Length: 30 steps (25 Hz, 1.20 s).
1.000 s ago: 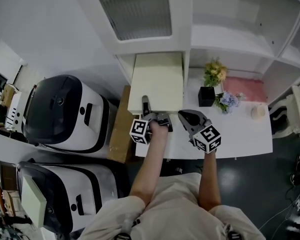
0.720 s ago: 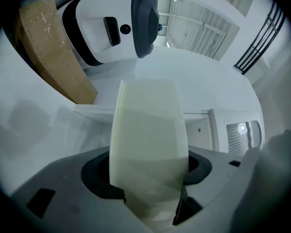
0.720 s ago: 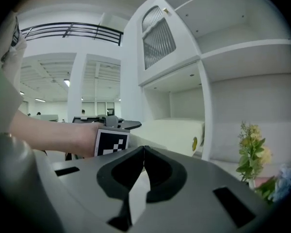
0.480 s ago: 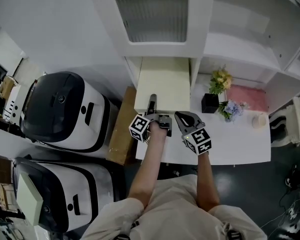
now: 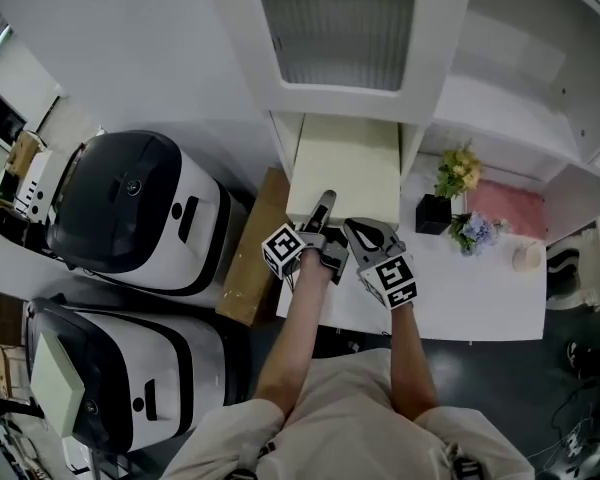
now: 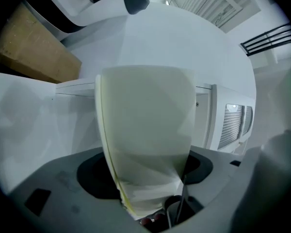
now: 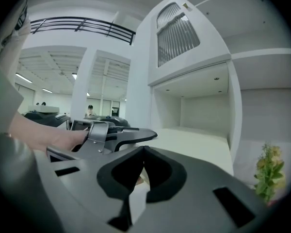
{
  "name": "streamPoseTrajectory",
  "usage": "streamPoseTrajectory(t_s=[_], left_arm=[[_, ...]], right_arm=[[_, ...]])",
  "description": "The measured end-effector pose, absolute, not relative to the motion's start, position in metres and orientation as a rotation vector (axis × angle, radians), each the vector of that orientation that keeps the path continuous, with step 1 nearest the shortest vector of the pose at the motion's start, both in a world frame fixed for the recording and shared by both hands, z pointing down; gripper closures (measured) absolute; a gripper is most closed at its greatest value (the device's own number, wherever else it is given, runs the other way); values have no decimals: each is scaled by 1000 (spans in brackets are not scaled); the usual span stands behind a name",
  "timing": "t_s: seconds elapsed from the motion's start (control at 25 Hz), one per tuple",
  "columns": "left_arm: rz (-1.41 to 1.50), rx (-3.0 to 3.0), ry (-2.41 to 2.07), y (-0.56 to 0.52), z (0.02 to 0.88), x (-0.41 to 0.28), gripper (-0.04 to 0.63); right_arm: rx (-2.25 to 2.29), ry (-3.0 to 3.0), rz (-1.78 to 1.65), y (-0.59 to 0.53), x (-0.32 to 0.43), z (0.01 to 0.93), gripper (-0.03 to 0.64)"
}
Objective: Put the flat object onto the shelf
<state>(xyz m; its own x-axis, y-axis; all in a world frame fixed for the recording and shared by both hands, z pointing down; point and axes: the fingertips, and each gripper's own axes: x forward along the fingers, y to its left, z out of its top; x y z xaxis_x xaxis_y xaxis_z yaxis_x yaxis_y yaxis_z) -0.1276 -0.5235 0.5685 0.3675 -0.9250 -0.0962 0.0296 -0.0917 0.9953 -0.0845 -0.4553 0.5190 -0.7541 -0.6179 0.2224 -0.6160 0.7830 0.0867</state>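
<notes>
White shelving [image 5: 500, 98] rises at the far side of a white table [image 5: 480, 298], where we stand with a gripper in each hand. Our left gripper [image 5: 323, 211] is clamped on the near edge of the flat object [image 5: 345, 163]. It is a cream slab whose far part lies inside the open compartment below a louvred cabinet door [image 5: 340, 23]. Our right gripper [image 5: 365, 236] hovers just to the right of the left one, near the slab's near right corner. Its jaws are pressed together with nothing between them. To the right on the table are yellow flowers [image 5: 458, 171] in a black pot [image 5: 435, 213], blue flowers [image 5: 475, 230] and a pink cloth [image 5: 520, 208]. Two black-and-white machines [image 5: 130, 208] and a cardboard box [image 5: 255, 248] sit at the left.
</notes>
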Motion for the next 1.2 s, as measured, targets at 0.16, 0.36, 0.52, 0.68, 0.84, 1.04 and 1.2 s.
streamPoseTrajectory(t_s=[0.16, 0.36, 0.52, 0.68, 0.84, 1.04, 1.2], left_arm=[[-979, 1433, -866, -522, 569, -130, 295], [-959, 1458, -913, -517, 568, -139, 295], [-930, 1487, -978, -509, 568, -152, 296], [-839, 1543, -1149, -500, 568, -168, 296], [-752, 1667, -1238, -496, 556, -175, 296], [-620, 1815, -1377, -489, 540, -179, 296], [-577, 1866, -1476, -485, 531, -183, 296]], right_arm=[[982, -2730, 8, -463, -92, 522, 549], [1039, -2746, 92, -483, -92, 521, 549], [1078, -2748, 126, -494, -93, 520, 549], [1096, -2765, 169, -505, -96, 519, 549], [1134, -2767, 191, -515, -94, 515, 549], [1172, -2772, 222, -523, -94, 514, 549], [1141, -2776, 263, -526, -98, 519, 549]])
